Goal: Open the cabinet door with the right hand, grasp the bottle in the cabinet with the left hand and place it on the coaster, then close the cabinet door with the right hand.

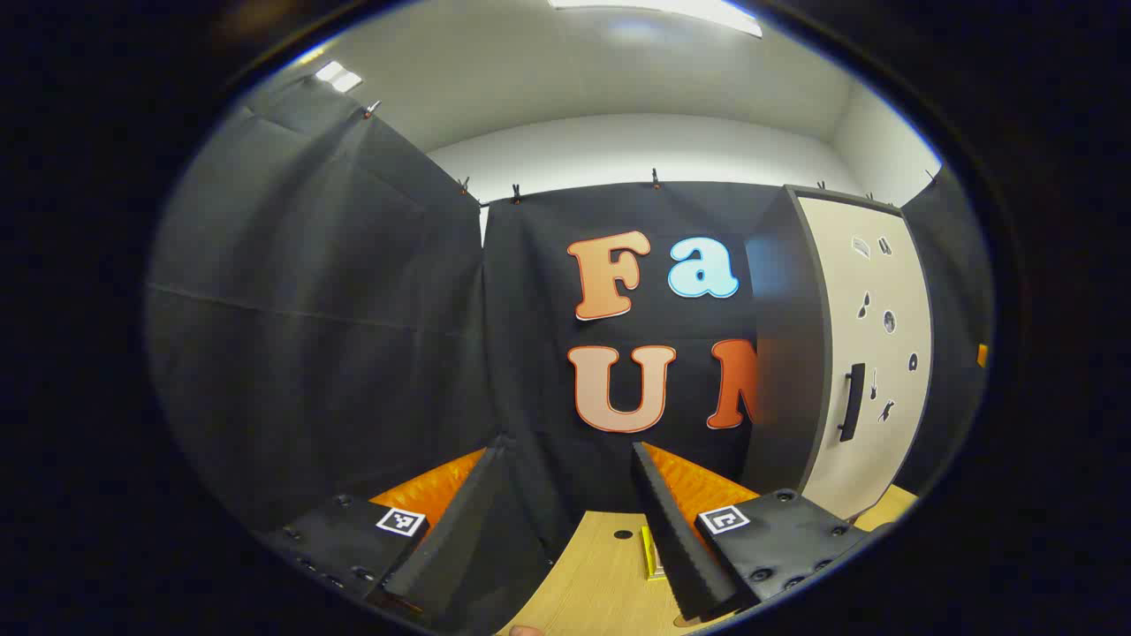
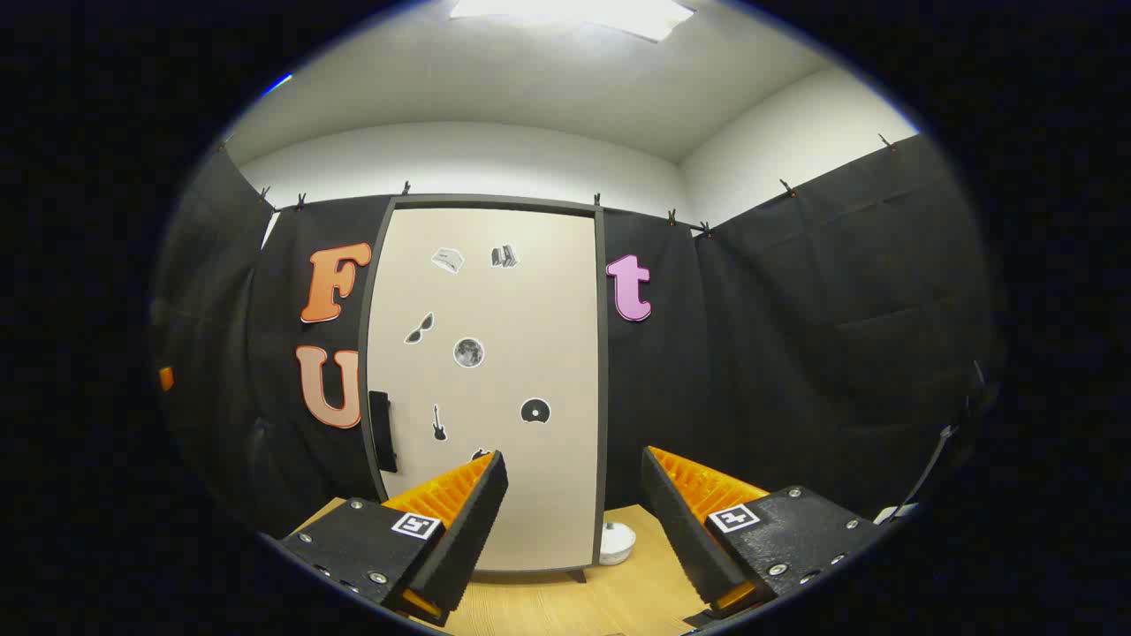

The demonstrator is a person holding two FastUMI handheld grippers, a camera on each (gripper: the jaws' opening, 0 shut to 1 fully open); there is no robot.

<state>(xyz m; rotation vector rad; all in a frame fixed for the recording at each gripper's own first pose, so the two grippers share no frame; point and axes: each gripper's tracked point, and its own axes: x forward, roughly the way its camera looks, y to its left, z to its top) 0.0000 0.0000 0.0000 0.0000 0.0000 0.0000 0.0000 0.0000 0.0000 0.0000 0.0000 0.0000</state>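
— How are the claws held?
— The left gripper (image 1: 570, 468) and right gripper (image 2: 574, 477) are both spread wide, nothing clasped, above a wooden table (image 2: 618, 592) ringed by black cloth.
— And the cabinet (image 2: 486, 380)?
— Seen upright, tall axis vertical, door closed, handle (image 2: 382, 431) at its left edge. In the right gripper view, a white round object (image 2: 616, 541) is seen just beside its base — the left gripper view adds a small yellow item (image 1: 652, 555) on the table.
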